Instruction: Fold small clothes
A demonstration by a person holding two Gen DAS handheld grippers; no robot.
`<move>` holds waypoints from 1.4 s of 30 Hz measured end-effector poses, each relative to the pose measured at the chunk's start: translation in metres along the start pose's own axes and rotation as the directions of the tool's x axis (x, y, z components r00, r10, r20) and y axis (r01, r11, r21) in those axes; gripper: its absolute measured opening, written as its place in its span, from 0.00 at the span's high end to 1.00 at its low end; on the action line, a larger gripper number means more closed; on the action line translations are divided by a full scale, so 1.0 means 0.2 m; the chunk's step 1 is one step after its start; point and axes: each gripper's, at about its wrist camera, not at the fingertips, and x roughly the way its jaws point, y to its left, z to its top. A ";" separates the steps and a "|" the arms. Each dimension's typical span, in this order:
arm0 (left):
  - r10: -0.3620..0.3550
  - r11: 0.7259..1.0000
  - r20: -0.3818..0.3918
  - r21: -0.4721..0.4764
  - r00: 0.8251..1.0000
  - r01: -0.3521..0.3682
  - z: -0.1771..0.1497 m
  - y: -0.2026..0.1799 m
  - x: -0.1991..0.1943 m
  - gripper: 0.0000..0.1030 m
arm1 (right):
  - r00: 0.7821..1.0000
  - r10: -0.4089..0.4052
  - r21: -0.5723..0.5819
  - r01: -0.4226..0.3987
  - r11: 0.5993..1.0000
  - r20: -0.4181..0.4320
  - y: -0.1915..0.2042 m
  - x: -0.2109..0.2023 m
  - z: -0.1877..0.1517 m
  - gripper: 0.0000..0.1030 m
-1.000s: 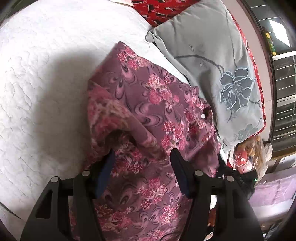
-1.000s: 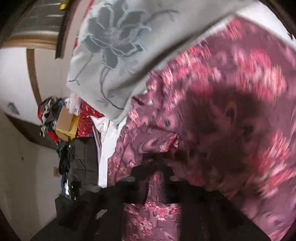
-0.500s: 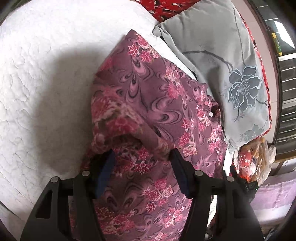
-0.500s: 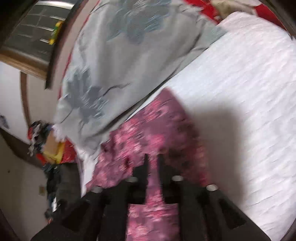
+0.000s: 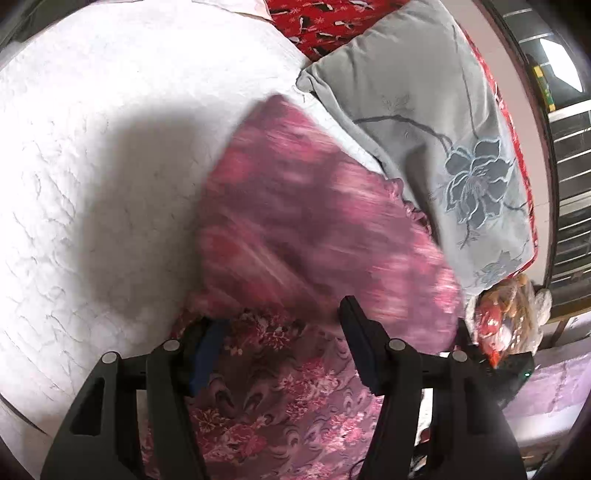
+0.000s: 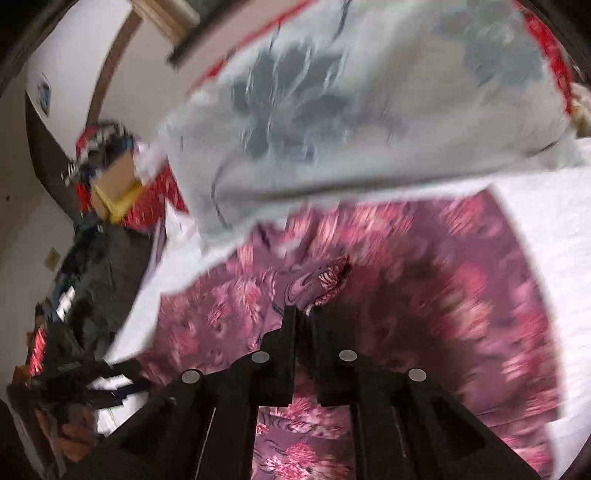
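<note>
Fabric everywhere on this bed: a mauve garment printed with pink and red flowers (image 5: 314, 236) lies spread across the white quilted bedspread (image 5: 92, 166), its far edge just beside a grey pillow embroidered with a blue-grey flower (image 5: 443, 140). Behind the pillow peeks a red patterned cloth (image 5: 325, 22).

Down at the near end, the left claw (image 5: 279, 332) stands released, its two black fingers set well apart with a raised fold of the flowered cloth between them; the blue pad on one finger (image 5: 207, 350) sits at the fold's edge, though I cannot tell whether either pad truly presses on it. A large flap of the same garment hangs blurred above those fingers.

From the other side, the right claw (image 6: 303, 314) is clenched on the garment (image 6: 424, 280): its jaws have just been closing, and a small bunched tip of the flowered cloth pokes out past the fingertips (image 6: 290, 317). The rest of the cloth spreads blurred beneath it, with the grey pillow (image 6: 369, 110) beyond. Off the bed's edge sits a cluttered heap of boxes and dark things (image 6: 99, 177), too smeared to name.
</note>
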 end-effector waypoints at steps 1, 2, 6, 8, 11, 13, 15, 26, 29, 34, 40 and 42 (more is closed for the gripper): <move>0.021 1.000 -0.012 0.002 1.000 -0.021 0.00 0.00 0.03 0.41 | 0.998 -0.050 0.010 0.050 0.999 0.025 -0.07 -0.04 0.02 0.94; 0.035 0.999 -0.026 -0.001 0.999 -0.035 -0.01 0.00 0.06 0.41 | 0.997 -0.077 0.024 0.077 0.997 0.026 -0.11 -0.05 0.02 0.94; 0.111 0.992 -0.037 0.057 0.993 -0.109 -0.03 -0.05 0.10 0.41 | 0.969 -0.188 0.107 0.206 0.973 -0.162 -0.39 0.05 -0.03 0.94; 0.084 0.993 -0.026 0.088 0.996 -0.082 -0.05 -0.09 0.03 0.41 | 0.973 -0.194 0.101 0.207 0.973 -0.122 -0.38 -0.02 -0.04 0.90; 0.083 0.989 0.014 0.125 0.996 -0.084 -0.08 -0.14 -0.01 0.41 | 0.993 -0.116 0.091 0.115 0.989 0.009 -0.28 -0.17 -0.03 0.88; 0.131 0.981 0.007 0.144 0.991 -0.131 -0.09 -0.15 0.05 0.39 | 0.997 -0.076 0.071 0.075 0.995 0.013 -0.24 -0.18 -0.06 0.88; 0.203 0.969 -0.054 0.155 0.978 -0.193 -0.10 -0.14 0.18 0.40 | 0.987 -0.119 0.022 0.122 0.992 -0.107 -0.25 -0.07 -0.12 0.88; 0.268 0.892 -0.089 0.400 0.959 -0.212 -0.48 -0.01 -0.24 0.35 | 0.939 -0.167 -0.054 0.158 0.986 -0.300 -0.36 -0.50 -0.33 0.57; 0.289 0.911 -0.178 0.355 0.941 -0.212 -0.66 0.22 -0.32 0.35 | 0.918 -0.198 -0.079 0.182 0.980 -0.344 -0.40 -0.72 -0.56 0.51; 0.240 0.961 -0.322 0.216 0.916 -0.176 -0.95 0.54 -0.40 0.35 | 0.876 -0.218 -0.014 0.235 0.972 -0.431 -0.57 -0.99 -0.95 0.49; 0.158 0.975 -0.376 0.204 0.913 -0.085 -1.11 0.52 -0.42 0.35 | 0.889 -0.016 0.215 0.128 0.968 -0.457 -0.72 -1.05 -1.28 0.47; 0.181 0.969 -0.358 0.224 0.916 -0.103 -1.15 0.48 -0.43 0.35 | 0.894 0.027 0.251 0.096 0.963 -0.448 -0.72 -1.04 -1.32 0.46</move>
